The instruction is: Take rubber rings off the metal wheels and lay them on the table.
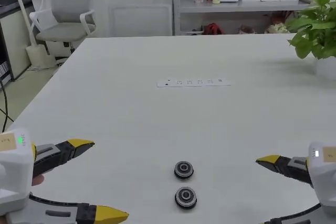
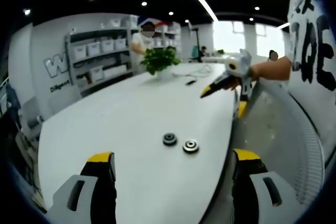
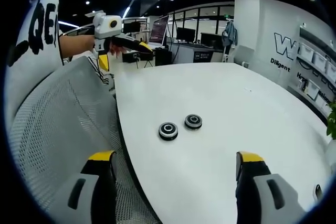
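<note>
Two small metal wheels with black rubber rings lie flat on the white table (image 1: 157,119), close to its near edge: one farther (image 1: 184,169) and one nearer (image 1: 186,197). My left gripper (image 1: 100,179) hovers to their left, open, with nothing between its yellow-tipped jaws. My right gripper (image 1: 269,190) stands to their right, also open and empty. Ahead of the left gripper (image 2: 173,157) in its own view sit both wheels (image 2: 169,139) (image 2: 190,146), with the right gripper (image 2: 231,77) beyond. The right gripper (image 3: 175,157) faces the wheels (image 3: 168,130) (image 3: 193,121) and the left gripper (image 3: 121,40).
A white power strip (image 1: 193,82) lies in the table's middle. A potted plant (image 1: 317,24) stands at the far right corner. An office chair (image 1: 63,19) and shelves (image 1: 236,6) are behind the table. The table's rounded near edge (image 3: 123,140) runs just below the wheels.
</note>
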Tool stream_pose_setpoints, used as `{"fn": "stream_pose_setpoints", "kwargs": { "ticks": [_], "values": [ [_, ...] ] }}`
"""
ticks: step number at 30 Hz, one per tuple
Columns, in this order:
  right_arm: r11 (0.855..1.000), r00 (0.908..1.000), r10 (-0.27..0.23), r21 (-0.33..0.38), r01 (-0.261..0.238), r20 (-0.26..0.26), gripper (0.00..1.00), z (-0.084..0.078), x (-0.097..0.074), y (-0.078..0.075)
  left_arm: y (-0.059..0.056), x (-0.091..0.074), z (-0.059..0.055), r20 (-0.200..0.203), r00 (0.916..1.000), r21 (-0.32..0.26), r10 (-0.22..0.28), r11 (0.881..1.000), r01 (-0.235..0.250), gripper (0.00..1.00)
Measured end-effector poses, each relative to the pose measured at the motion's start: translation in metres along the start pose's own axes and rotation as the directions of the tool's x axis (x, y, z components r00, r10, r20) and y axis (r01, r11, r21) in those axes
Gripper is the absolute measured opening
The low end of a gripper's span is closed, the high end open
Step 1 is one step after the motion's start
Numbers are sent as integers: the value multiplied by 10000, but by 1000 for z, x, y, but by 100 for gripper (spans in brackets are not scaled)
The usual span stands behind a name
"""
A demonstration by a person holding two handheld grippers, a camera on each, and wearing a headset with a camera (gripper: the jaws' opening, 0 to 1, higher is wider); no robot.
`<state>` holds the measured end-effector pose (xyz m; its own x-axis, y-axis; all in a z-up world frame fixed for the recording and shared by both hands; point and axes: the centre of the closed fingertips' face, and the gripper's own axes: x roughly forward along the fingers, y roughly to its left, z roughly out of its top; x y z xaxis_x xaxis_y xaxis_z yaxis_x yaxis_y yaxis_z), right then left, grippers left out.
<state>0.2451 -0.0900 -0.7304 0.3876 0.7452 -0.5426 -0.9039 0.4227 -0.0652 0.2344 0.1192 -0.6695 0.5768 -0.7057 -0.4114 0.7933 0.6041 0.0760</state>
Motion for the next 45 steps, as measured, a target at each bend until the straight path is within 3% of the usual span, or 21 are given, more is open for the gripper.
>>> {"fn": "stream_pose_setpoints", "kwargs": {
  "ticks": [30, 45],
  "values": [
    [9999, 10000, 51, 153, -52, 30, 90, -4, 2, 2, -1, 13, -5, -133, 9991, -28, -391, 9992, 390, 91],
    [9995, 9998, 84, 309, -90, 198, 88, -6, 10, -7, 0, 26, -11, -257, 9964, 248, -804, 9964, 810, 86]
  ]
}}
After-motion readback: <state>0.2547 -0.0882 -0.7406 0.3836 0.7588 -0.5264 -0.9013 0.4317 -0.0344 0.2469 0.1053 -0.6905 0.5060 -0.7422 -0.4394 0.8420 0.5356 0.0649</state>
